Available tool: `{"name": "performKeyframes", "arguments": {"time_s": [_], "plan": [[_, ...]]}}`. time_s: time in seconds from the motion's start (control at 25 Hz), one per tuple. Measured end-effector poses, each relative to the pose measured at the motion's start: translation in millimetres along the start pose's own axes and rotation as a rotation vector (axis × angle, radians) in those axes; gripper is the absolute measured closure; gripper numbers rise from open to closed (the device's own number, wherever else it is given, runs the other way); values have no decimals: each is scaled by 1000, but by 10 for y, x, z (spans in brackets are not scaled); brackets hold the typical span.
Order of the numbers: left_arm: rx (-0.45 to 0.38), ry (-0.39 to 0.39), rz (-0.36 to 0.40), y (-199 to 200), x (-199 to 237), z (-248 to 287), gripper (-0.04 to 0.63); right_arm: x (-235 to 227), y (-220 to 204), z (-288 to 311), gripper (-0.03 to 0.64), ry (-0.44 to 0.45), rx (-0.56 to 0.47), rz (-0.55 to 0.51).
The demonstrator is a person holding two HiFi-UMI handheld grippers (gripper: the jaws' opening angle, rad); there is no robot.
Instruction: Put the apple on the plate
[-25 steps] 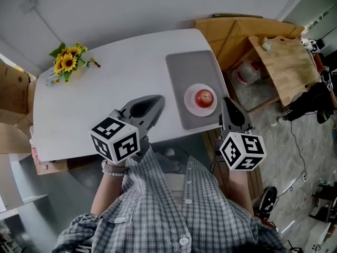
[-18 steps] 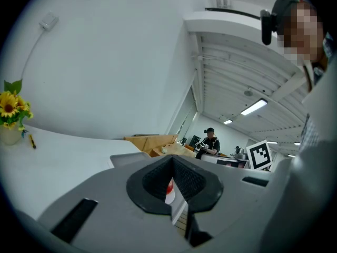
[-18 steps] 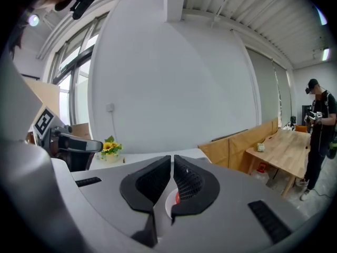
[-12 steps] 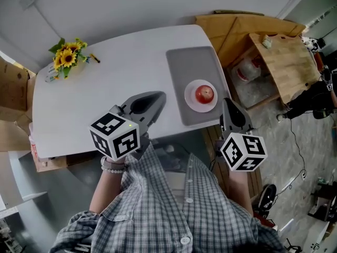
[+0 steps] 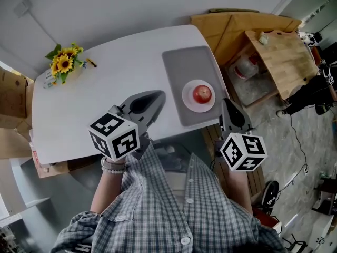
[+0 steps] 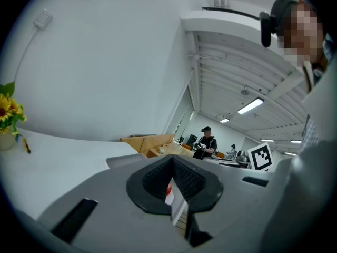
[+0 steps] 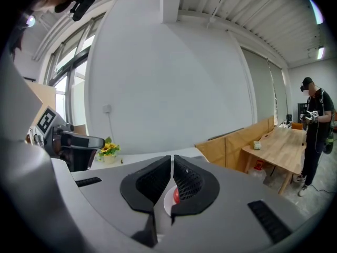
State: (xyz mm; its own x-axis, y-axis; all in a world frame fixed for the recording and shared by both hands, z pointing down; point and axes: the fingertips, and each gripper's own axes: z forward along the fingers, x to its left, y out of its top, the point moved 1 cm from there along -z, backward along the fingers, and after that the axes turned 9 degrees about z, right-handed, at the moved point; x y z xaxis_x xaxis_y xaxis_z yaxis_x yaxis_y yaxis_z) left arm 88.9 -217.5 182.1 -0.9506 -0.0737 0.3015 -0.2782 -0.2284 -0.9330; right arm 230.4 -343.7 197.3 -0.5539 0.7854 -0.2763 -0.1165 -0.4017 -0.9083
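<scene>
A red apple [image 5: 201,94] lies on a small white plate [image 5: 189,100], which sits on a grey tray [image 5: 187,67] at the right end of the white table [image 5: 100,83]. My left gripper [image 5: 154,96] hovers over the table's near edge, left of the tray, shut with nothing in it. My right gripper [image 5: 229,107] is off the table's right corner, just near the plate, also shut and empty. In the right gripper view the apple [image 7: 176,195] and plate [image 7: 167,205] show below the closed jaws. In the left gripper view the jaws meet and a sliver of the apple [image 6: 169,186] shows beneath.
A vase of sunflowers [image 5: 62,65] stands at the table's far left. To the right are a wooden table [image 5: 279,57], plywood boards [image 5: 221,28] and a water jug [image 5: 243,67] on the floor. A person in black [image 7: 315,125] stands beyond. Cardboard boxes [image 5: 10,88] sit on the left.
The whole scene has shifted slightly in the head view. Both grippers stay shut near the person's body, and the apple stays on the plate.
</scene>
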Motion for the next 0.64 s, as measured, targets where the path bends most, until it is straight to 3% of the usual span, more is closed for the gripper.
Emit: {"name": "performKeyframes", "arguments": {"time_s": [0.64], "plan": [[8, -36, 7, 50, 56, 60, 586, 29, 2, -1, 584, -24, -6, 3]]}}
